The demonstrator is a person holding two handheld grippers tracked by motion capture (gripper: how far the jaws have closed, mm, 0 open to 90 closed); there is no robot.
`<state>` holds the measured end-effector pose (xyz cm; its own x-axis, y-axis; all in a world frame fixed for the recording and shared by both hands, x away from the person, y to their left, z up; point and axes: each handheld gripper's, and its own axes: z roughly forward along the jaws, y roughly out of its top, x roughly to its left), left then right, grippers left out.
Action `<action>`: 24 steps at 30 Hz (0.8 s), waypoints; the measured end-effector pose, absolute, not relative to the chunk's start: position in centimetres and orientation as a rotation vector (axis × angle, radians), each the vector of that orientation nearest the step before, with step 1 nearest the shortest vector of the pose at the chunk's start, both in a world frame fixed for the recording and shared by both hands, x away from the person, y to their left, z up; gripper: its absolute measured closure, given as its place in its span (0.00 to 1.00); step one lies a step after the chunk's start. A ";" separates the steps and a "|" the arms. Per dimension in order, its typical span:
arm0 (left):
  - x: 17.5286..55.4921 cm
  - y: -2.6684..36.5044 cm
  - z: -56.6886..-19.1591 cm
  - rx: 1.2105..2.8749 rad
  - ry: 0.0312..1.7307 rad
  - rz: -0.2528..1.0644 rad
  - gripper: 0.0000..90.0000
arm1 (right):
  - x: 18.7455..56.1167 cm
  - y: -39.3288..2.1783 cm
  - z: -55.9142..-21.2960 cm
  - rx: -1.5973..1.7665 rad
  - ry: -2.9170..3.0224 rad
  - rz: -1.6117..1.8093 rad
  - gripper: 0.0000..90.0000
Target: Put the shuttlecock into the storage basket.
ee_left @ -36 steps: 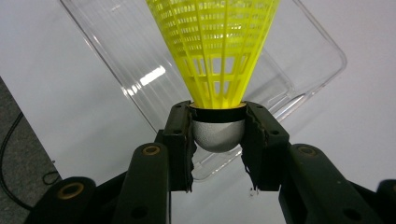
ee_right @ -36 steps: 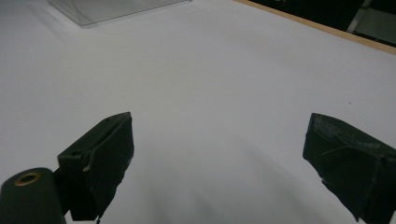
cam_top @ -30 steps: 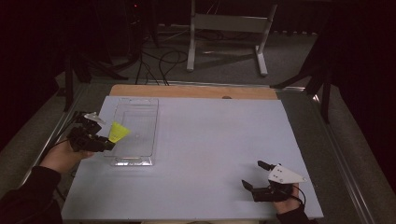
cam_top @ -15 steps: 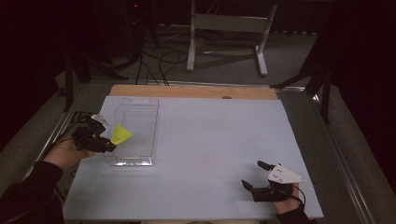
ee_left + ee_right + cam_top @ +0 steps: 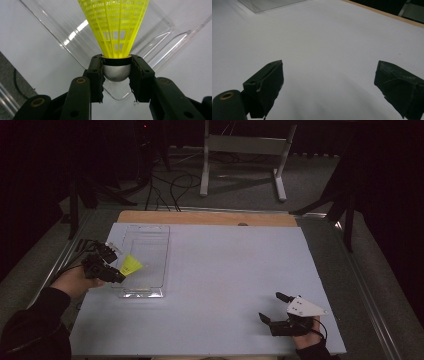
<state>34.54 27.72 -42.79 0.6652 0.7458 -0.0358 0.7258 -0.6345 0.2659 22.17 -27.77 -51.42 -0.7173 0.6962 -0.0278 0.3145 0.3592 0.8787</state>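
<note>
two grippers showed on my screens: my left gripper (image 5: 114, 268) pinched the yellow shuttlecock (image 5: 115, 30) by its grey cork, over the near left edge of the clear tray (image 5: 145, 262); my right gripper (image 5: 272, 307) rested at the near right on the white table (image 5: 225, 270), jaws spread.

no readable text, labels or numbers

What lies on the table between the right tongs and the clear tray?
Nothing: in the high view, the white table top is bare between the right tongs and the clear tray; the right gripper view agrees.
</note>
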 end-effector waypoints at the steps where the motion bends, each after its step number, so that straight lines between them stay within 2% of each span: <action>1: 34.6 27.7 -42.9 2.624 1.193 0.107 0.73 | 22.2 -27.8 -51.4 0.884 2.229 1.309 0.10; 20: 35.1 26.8 -43.1 2.665 1.237 0.073 0.72 | 22.1 -27.8 -51.4 0.886 2.228 1.307 0.10; 22: 35.2 26.8 -43.0 2.641 1.248 0.069 0.71 | 22.2 -27.8 -51.4 0.889 2.226 1.310 0.10; 24: 35.3 26.8 -42.9 2.628 1.288 0.091 0.66 | 22.2 -27.8 -51.4 0.888 2.226 1.308 0.10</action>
<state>35.33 26.85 -42.88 0.6153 0.7873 -0.0381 0.7741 -0.5945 0.2176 22.16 -27.81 -51.41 -0.7140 0.6996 -0.0273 0.3168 0.3577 0.8785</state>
